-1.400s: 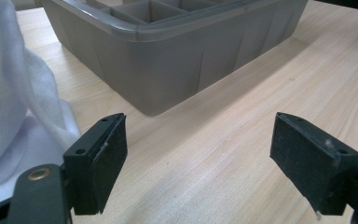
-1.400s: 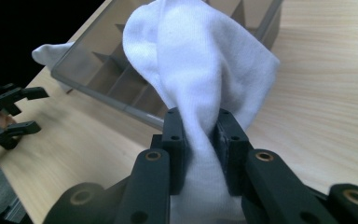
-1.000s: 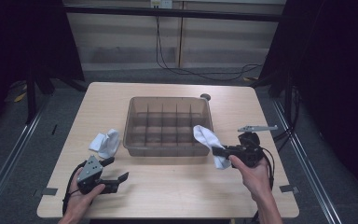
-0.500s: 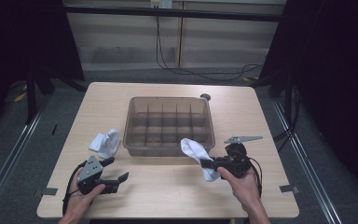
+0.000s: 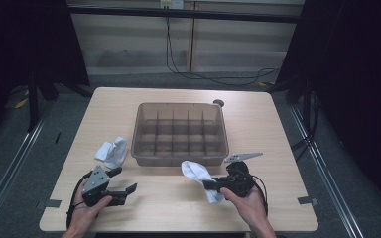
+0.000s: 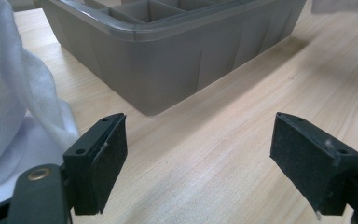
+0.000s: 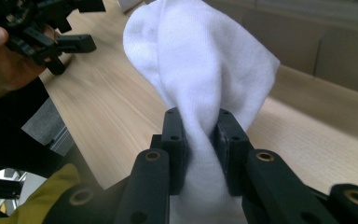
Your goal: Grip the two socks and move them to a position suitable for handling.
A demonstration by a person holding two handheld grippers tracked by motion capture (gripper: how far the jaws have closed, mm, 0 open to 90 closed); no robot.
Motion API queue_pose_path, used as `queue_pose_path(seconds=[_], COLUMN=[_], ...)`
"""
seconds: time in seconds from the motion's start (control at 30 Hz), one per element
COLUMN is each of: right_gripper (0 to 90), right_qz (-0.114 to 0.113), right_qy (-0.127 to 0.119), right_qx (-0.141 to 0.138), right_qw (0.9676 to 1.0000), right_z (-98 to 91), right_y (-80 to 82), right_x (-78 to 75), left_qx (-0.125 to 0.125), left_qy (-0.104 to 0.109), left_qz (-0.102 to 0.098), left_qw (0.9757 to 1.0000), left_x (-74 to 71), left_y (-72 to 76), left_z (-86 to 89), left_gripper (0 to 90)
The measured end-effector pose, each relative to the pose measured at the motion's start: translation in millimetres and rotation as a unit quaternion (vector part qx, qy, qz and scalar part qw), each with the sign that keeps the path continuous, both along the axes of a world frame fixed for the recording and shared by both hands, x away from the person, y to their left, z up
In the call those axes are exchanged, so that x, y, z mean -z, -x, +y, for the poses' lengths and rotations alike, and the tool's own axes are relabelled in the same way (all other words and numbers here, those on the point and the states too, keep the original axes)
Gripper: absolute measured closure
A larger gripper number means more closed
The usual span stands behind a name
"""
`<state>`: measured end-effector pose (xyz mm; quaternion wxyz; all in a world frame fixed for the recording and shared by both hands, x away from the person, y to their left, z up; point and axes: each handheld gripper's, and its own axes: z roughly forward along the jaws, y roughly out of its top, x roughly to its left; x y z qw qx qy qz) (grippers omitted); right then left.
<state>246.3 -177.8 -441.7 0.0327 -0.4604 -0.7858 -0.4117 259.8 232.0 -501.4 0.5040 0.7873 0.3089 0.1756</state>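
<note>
My right gripper is shut on a white sock, held just in front of the grey divided bin. In the right gripper view the sock is pinched at its middle between the two black jaws, and my right gripper points across the table toward the other hand. My left gripper rests near the table's front left, jaws wide open with nothing between them. In the left gripper view my left gripper faces the bin's corner, with a second white sock at its left.
The second white sock lies crumpled left of the bin. A small dark round object sits at the bin's far right corner. The wooden table has bare surface right of the bin. Black curtains and floor rails flank the table.
My right gripper has carried the sock leftward and toward the table's front, from beside the bin's right front corner to its front middle. The left gripper has stayed put.
</note>
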Motion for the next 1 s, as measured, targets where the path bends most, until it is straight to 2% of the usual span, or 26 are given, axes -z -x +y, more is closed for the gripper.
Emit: queue_pose_path(seconds=[0.2,0.37,0.63,0.67,0.73,1.0], right_gripper=[74.6,70.3,54.9,49.1,47.1,28.7], right_qz=[0.01,0.004,0.004,0.001,0.001,-0.019], right_qy=[0.015,0.036,0.043,0.043,0.045,0.028], right_qx=[-0.007,-0.007,-0.006,-0.005,-0.003,0.003], right_qw=[0.9998,0.9993,0.999,0.999,0.999,0.9994], right_z=[9.3,14.6,18.9,18.5,18.8,15.3], right_y=[-3.3,-8.3,-10.4,-10.2,-9.8,-7.0], right_x=[18.5,27.8,32.8,32.4,32.2,28.5], left_qx=[-0.001,0.0,0.002,0.002,0.002,0.003], left_qy=[0.001,0.001,-0.001,-0.001,-0.001,-0.002], left_qz=[0.003,0.003,0.003,0.003,0.003,0.003], left_qw=[1.0,1.0,1.0,1.0,1.0,1.0], left_x=[0.1,0.2,0.2,0.2,0.2,0.2], left_y=[-0.2,-0.4,-0.2,-0.1,-0.2,-0.1], left_z=[-0.2,-0.5,-0.6,-0.6,-0.6,-0.7], left_gripper=[18.6,18.6,18.6,18.6,18.5,18.6])
